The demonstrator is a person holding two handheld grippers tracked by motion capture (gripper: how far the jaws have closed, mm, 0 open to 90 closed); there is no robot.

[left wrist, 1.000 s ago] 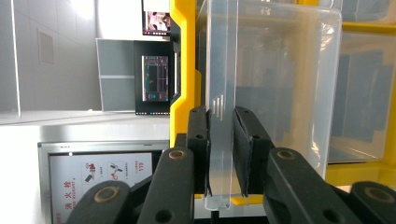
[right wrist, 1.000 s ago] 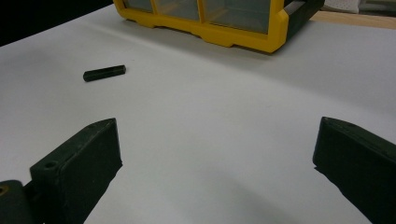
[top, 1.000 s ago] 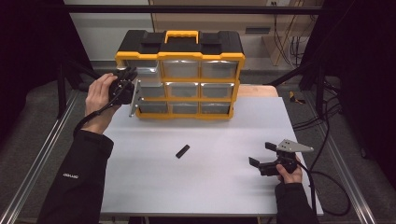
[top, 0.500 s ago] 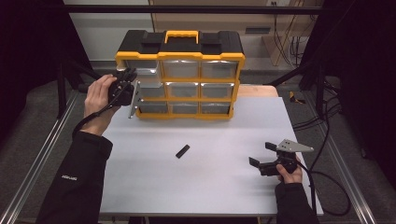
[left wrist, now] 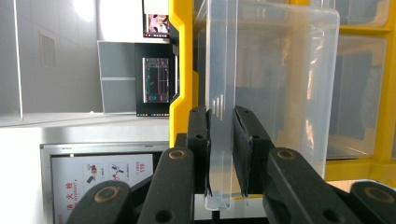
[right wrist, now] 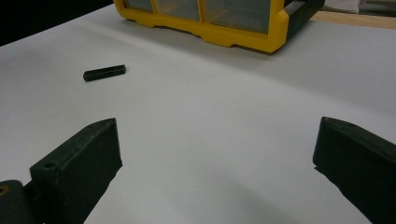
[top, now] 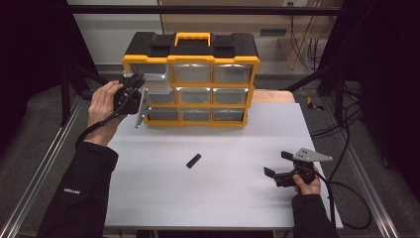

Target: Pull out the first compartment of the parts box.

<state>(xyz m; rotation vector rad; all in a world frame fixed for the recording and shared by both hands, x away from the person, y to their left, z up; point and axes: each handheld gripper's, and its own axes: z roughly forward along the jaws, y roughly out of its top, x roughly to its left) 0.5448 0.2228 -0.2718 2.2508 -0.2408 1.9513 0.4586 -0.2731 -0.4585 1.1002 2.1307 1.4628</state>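
A yellow and black drawer cabinet (top: 190, 64) stands at the back of the grey table (top: 223, 148). Its clear top-left drawer (top: 151, 74) sticks out a little toward the left. My left gripper (top: 134, 85) is shut on that drawer's front lip. In the left gripper view the jaws of the left gripper (left wrist: 219, 116) pinch the clear plastic lip (left wrist: 219, 56), with the drawer's body (left wrist: 280, 70) behind it. A small black bar (top: 193, 160) lies mid-table. My right gripper (top: 277, 163) rests open at the front right, with nothing between its jaws. In the right gripper view the black bar (right wrist: 104, 73) lies ahead and left of the right gripper (right wrist: 217, 135).
The cabinet's other clear drawers (top: 213, 94) sit shut in their yellow frame (right wrist: 224, 32). Cables (top: 346, 193) trail off the table's right edge. Metal rails (top: 44, 168) run along the table's left side. Bare table surface lies between the bar and the right gripper.
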